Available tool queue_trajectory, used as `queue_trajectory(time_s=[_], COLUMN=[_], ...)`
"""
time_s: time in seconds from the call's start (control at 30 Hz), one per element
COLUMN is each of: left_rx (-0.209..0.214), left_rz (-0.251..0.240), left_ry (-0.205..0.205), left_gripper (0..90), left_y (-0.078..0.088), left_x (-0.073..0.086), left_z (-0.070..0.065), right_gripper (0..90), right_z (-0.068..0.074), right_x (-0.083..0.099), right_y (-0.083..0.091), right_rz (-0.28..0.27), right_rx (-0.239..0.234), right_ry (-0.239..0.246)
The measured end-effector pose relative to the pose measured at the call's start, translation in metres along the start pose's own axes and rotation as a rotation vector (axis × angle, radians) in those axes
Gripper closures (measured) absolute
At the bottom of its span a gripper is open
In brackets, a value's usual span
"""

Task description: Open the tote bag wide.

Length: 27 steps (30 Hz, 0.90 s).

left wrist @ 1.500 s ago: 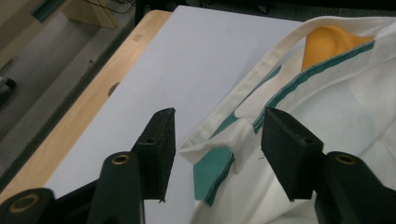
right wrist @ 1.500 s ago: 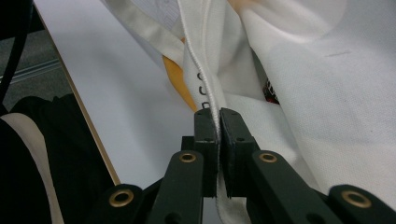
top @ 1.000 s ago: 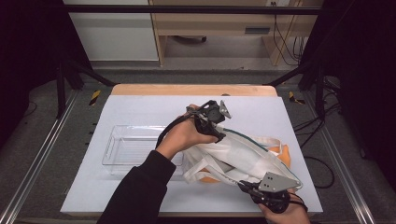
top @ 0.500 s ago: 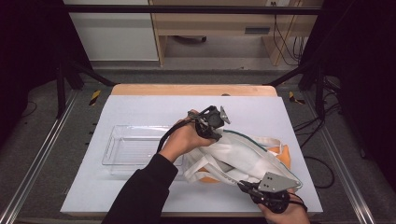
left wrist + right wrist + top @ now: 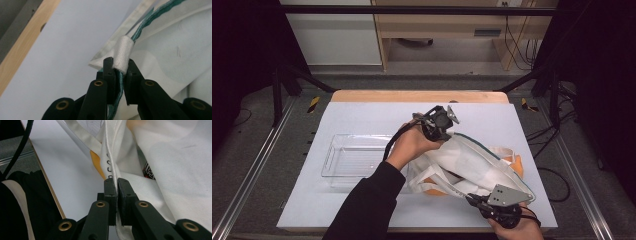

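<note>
A white fabric bag [image 5: 472, 165] with a green-piped rim and orange parts lies crumpled on the right half of a pale sheet covering the table [image 5: 362, 112], whose bare wooden edge shows along the far side. The cloth looks soft and slightly coarse, folded into loose ridges, with flat white straps trailing off it.

The left gripper [image 5: 446, 129] sits at the bag's far corner, its black jaws having just been closing; in the left gripper view they are clamped on the green-trimmed rim [image 5: 147, 23] right where a ribbed white tab [image 5: 122, 53] wraps over it. The person's left hand [image 5: 412, 145], in a dark sleeve, reaches diagonally across the table, wrist bent, the gripper pointing down toward the cloth.

The right gripper [image 5: 469, 197] lies low at the near edge, topped by its grey three-cornered plate, held by the right hand [image 5: 517, 231]. Its jaws are pressed together on a stitched white seam [image 5: 111, 157] that rises straight up from them.

Small dark characters run along that seam and a red-and-black label [image 5: 149, 171] peeks from a fold; neither can be read.

A clear, ribbed plastic tray [image 5: 354, 155] stands left of the bag.
</note>
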<state>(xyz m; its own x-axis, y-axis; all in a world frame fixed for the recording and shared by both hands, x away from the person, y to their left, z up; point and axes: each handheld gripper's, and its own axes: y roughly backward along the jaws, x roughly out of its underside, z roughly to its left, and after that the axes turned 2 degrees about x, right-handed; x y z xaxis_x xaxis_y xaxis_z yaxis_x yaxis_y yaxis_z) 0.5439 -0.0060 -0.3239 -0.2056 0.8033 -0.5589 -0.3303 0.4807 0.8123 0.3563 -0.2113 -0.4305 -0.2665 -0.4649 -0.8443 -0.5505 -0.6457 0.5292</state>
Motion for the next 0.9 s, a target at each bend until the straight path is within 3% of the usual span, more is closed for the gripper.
queue_trajectory(time_s=[0.43, 0.7, 0.9], left_rx=[-0.126, -0.137, -0.142], left_rz=[-0.132, -0.152, -0.154], left_ry=[0.100, 0.139, 0.141], left_gripper=[81.7, 81.8, 81.9], left_y=[0.022, 0.016, 0.008], left_x=[-0.023, -0.027, -0.026], left_z=[0.019, 0.036, 0.037], right_gripper=[86.7, 86.8, 86.8], right_z=[0.008, 0.008, 0.006], right_x=[-0.003, 0.002, 0.005], right_y=[-0.001, 0.001, 0.000], right_rz=[0.027, 0.036, 0.037], right_rx=[-0.015, -0.047, -0.053], right_ry=[0.055, 0.051, 0.042])
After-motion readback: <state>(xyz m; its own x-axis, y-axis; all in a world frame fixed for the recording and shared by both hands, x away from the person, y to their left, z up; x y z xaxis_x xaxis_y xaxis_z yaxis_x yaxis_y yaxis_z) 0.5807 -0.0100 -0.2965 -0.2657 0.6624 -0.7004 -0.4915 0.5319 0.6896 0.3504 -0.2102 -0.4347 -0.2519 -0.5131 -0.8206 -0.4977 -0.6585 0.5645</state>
